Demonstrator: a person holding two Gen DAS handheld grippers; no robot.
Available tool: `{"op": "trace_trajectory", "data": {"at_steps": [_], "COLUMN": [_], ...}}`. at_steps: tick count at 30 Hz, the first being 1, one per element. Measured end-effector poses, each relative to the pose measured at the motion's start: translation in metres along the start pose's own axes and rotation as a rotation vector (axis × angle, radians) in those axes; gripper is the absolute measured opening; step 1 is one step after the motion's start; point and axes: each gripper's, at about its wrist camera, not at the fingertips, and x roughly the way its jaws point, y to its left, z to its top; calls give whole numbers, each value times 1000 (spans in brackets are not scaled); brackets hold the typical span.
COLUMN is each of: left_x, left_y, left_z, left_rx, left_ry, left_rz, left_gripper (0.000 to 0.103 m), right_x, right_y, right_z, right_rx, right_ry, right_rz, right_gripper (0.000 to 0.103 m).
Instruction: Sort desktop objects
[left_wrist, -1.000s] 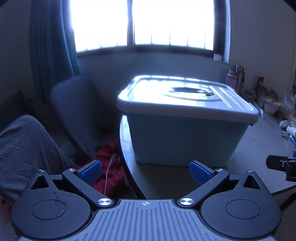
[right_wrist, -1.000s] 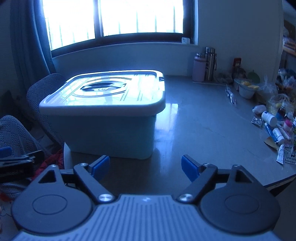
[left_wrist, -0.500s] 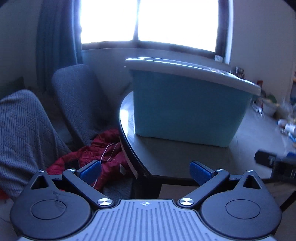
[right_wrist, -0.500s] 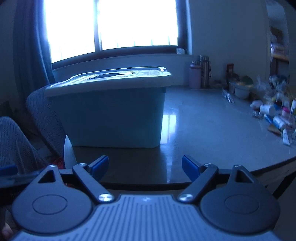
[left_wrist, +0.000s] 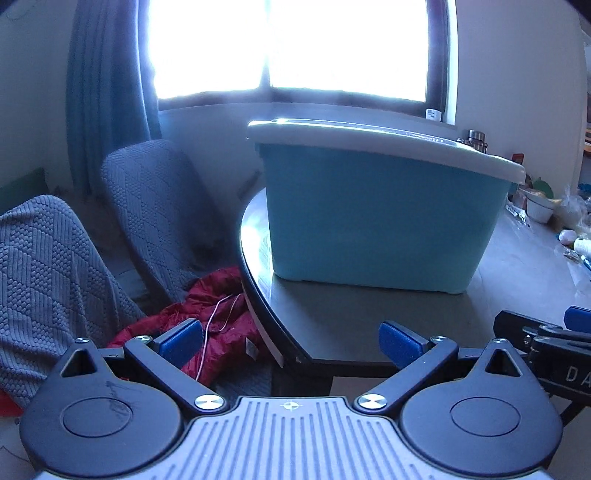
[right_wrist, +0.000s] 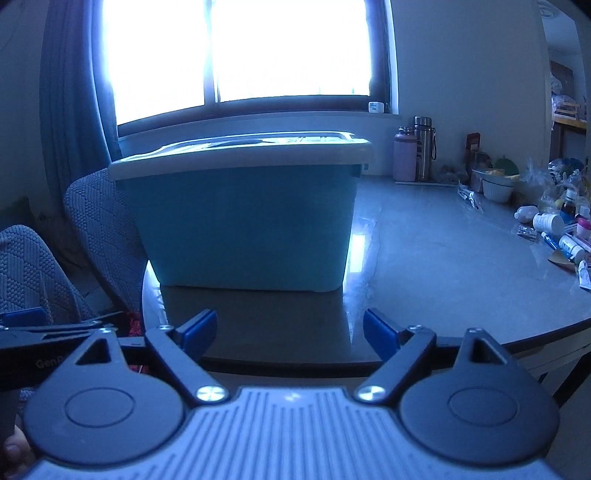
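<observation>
Left gripper and right gripper: jaws spread, empty.

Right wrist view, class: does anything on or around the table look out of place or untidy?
Yes. Small bottles and tubes lie scattered, several on their sides, along the table's right edge, unsorted. The storage bin has its lid on. Beside the table, a red jacket lies crumpled below the chairs.

Grey round-edged table, glossy top. Lidded teal storage bin stands at its left end. Two flasks by the back wall. Far right: white bowl, scattered small bottles and tubes (labels unreadable)
</observation>
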Motion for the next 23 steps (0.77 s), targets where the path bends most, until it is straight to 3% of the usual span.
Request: {"op": "trace_trajectory", "data": {"at_steps": [23], "left_x": [6], "left_y": [-17], "left_z": [3], "left_rx": [67], "left_ry": [-10], "left_rz": [1], "left_gripper": [103], "right_x": [10], "right_y": [-4], "right_z": [-2], "right_rx": [34], "right_ry": [18], "right_rz": [-2], "right_gripper": [86]}}
